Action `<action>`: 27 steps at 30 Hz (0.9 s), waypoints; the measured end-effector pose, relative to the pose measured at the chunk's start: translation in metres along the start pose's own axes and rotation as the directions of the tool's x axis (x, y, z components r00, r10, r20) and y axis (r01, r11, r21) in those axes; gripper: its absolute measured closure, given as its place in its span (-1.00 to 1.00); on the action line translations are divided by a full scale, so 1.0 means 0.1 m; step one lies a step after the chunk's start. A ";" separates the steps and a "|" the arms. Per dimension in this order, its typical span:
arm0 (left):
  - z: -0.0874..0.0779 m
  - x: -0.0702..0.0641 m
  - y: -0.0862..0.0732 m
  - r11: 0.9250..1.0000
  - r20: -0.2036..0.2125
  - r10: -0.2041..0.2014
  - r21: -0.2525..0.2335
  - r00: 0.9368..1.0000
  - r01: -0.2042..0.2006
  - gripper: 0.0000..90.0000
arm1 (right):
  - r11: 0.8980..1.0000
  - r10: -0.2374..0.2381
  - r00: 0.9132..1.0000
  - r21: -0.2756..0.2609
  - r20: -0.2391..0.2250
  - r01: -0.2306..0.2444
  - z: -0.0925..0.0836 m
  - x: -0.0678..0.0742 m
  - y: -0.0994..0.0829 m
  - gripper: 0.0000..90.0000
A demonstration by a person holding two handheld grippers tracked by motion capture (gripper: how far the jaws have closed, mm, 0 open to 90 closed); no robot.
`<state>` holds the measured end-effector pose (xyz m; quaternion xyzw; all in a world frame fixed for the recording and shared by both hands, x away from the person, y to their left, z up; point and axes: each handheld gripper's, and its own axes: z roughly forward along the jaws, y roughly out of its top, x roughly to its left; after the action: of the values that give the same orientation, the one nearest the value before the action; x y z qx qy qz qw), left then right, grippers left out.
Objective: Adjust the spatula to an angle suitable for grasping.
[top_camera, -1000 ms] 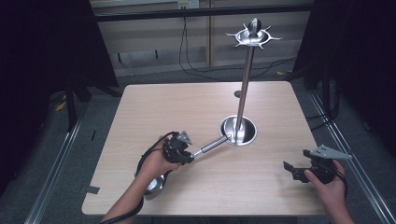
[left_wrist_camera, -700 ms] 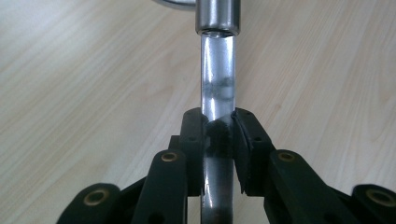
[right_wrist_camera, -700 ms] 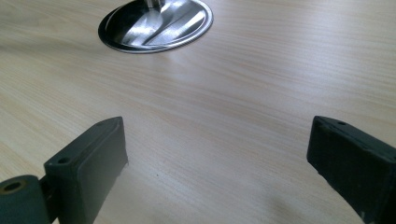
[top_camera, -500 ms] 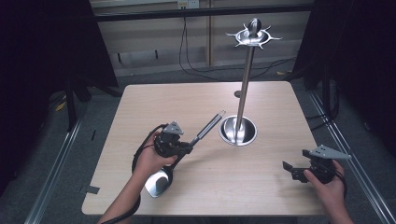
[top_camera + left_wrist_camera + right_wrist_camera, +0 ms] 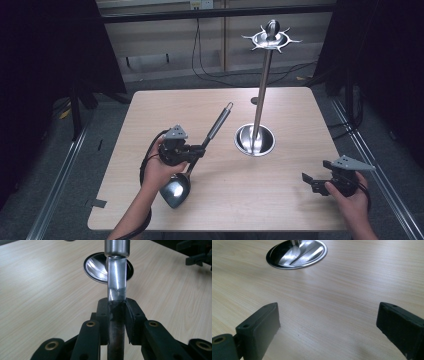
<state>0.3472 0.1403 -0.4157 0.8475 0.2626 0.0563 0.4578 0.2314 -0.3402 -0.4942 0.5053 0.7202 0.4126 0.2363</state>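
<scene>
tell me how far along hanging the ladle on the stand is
Done: the left gripper is shut on the ladle by its handle, tilted with the handle end raised toward the stand. In hand: carrying it that way. Left: nothing hangs from the stand's top hooks; the right gripper waits open near the table edge.

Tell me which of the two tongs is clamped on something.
The left tongs: the jaws are shut on the ladle handle, holding it tilted above the table. The right tongs stand open with nothing between the jaws.
</scene>
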 end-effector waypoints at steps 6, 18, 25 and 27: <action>-0.09 -0.04 0.05 0.998 -0.003 0.014 -0.059 1.000 -0.014 0.68 | 1.000 -0.002 1.000 -0.009 -0.013 0.002 0.01 0.02 0.01 -0.89; -0.18 -0.14 0.13 0.989 -0.022 0.011 -0.147 1.000 -0.015 0.68 | 0.999 -0.007 1.000 -0.033 -0.030 0.006 0.05 0.18 0.12 -0.94; -0.19 -0.22 0.18 0.983 -0.029 0.012 -0.181 0.999 -0.017 0.68 | 0.994 -0.074 0.995 -0.082 -0.073 0.068 0.13 0.53 0.33 -0.92; -0.18 -0.23 0.19 0.979 -0.023 0.010 -0.205 1.000 -0.014 0.68 | 0.993 -0.089 0.992 -0.088 -0.094 0.081 0.18 0.64 0.39 -0.91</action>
<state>0.3288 0.1337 -0.3863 0.7966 0.2554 0.0953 0.5396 0.2413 -0.2690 -0.4667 0.4429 0.7337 0.4562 0.2394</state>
